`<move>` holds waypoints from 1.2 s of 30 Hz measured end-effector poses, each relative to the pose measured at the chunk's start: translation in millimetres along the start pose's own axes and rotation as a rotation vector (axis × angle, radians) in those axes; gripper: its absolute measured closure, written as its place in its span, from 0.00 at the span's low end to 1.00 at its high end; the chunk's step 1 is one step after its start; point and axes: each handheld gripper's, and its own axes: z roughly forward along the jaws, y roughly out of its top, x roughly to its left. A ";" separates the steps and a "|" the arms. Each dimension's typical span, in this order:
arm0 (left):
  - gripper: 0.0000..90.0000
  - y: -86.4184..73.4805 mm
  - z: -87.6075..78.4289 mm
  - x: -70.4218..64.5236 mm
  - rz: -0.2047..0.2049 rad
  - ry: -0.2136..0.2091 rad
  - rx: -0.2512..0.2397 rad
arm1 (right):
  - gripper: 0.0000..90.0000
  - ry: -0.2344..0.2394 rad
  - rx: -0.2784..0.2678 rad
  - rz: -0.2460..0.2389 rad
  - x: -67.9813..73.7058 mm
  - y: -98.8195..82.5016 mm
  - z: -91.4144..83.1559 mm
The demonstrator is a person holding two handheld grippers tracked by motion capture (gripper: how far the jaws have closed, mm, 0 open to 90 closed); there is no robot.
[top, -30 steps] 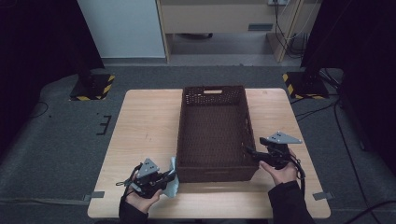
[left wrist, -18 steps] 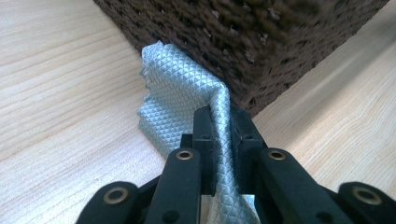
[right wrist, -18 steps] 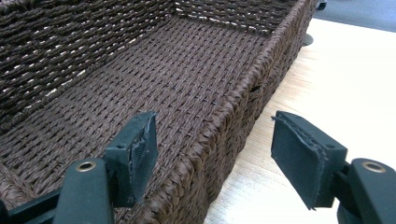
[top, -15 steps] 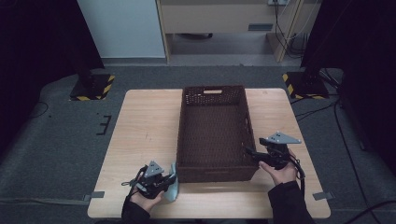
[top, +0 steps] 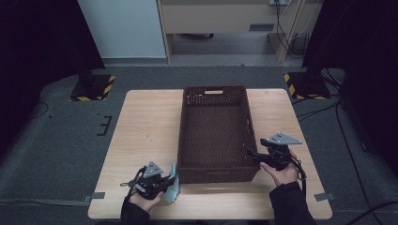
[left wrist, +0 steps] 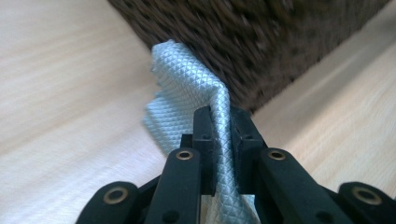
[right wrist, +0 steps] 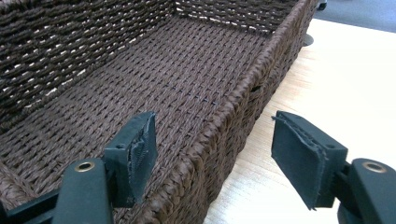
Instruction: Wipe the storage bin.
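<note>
The person's left gripper (top: 165,183) is sitting at about seven o'clock on the table (top: 145,126), its jaws clamped tight on a pale, quilted cloth (top: 172,190). In the left gripper view the cloth (left wrist: 196,93) is standing up in a fold between the pads, its free end drooping against the outer wall of the brown woven basket (left wrist: 261,42). So the pick-up looks done, but the cloth is outside the basket (top: 213,136), just beside its near left corner. The right gripper (top: 251,153) is waiting at about four o'clock, jaws spread wide and straddling the basket's right wall (right wrist: 243,112), one pad inside and one outside, not yet pinching it. The basket floor is bare, so I judge that lifting the cloth over the rim and letting it go is what remains.
</note>
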 end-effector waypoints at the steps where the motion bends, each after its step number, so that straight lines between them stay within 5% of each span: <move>1: 0.91 2.2 -3.8 3.4 -0.013 0.009 -0.022 | 0.35 0.001 -0.001 0.004 -0.2 0.1 -0.3; 12: 0.91 23.5 -31.5 41.2 -0.059 0.127 -0.120 | 0.36 0.002 -0.012 0.007 -0.5 2.8 -3.6; 19: 0.90 30.9 -30.8 71.6 -0.136 0.199 -0.151 | 0.39 -0.002 -0.029 0.018 -3.4 4.8 -8.7; 30: 0.90 24.9 -26.1 107.6 -0.144 0.333 -0.109 | 0.43 -0.006 -0.015 -0.001 -3.4 2.6 -6.1; 36: 0.90 18.7 -25.7 118.3 -0.159 0.357 -0.088 | 0.44 -0.001 -0.009 -0.008 -2.4 1.7 -3.7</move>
